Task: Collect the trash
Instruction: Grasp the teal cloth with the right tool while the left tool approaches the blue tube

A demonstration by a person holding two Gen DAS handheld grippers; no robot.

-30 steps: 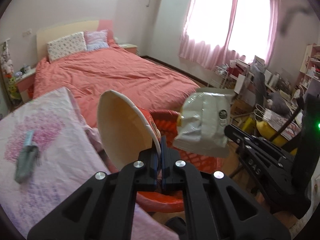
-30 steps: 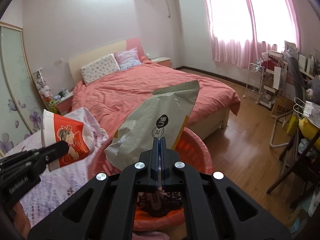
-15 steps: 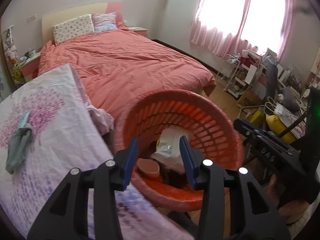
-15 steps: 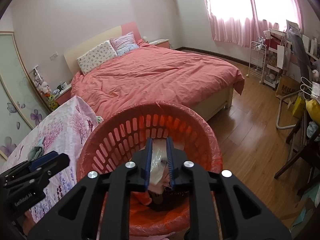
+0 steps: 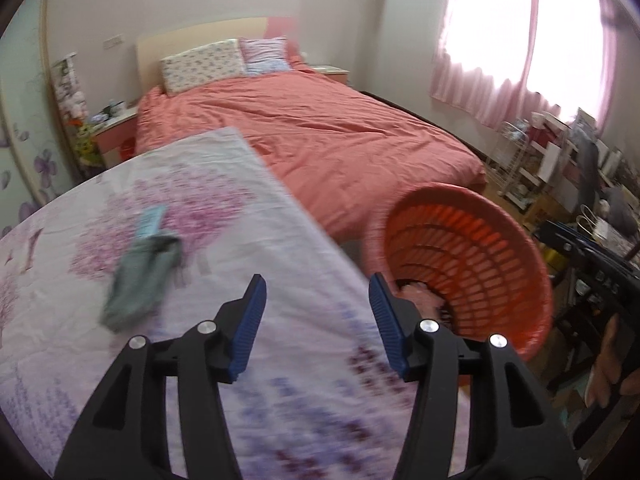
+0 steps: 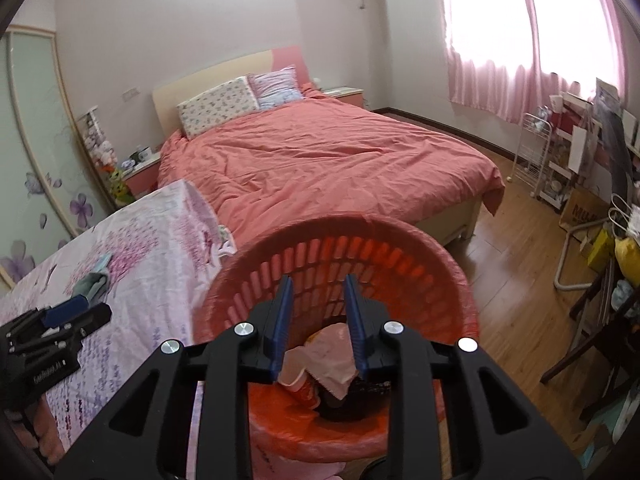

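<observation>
An orange slotted trash basket [image 6: 448, 272] lined with a red bag stands beside the floral-covered surface; it also shows in the left wrist view [image 5: 520, 240]. Inside lie a crumpled snack bag [image 6: 332, 356] and a red paper cup [image 6: 304, 390]. My right gripper [image 6: 317, 286] is open and empty just above the basket's mouth. My left gripper [image 5: 316, 292] is open and empty over the floral sheet [image 5: 200, 208], left of the basket. A grey-green crumpled wrapper [image 5: 140, 276] lies on the sheet ahead and left of the left gripper; it also shows in the right wrist view [image 6: 94, 282].
A bed with a coral duvet [image 6: 320, 160] lies behind the basket. A white wire rack [image 6: 536, 160], a cluttered desk and chairs [image 6: 600, 320] stand on the right over wooden floor [image 6: 512, 248]. A nightstand [image 5: 116, 128] is at the far left.
Both grippers let go of the cup and the snack bag, which dropped into the basket. The left gripper then swung left over the floral sheet and opened wider; the right opened wider.
</observation>
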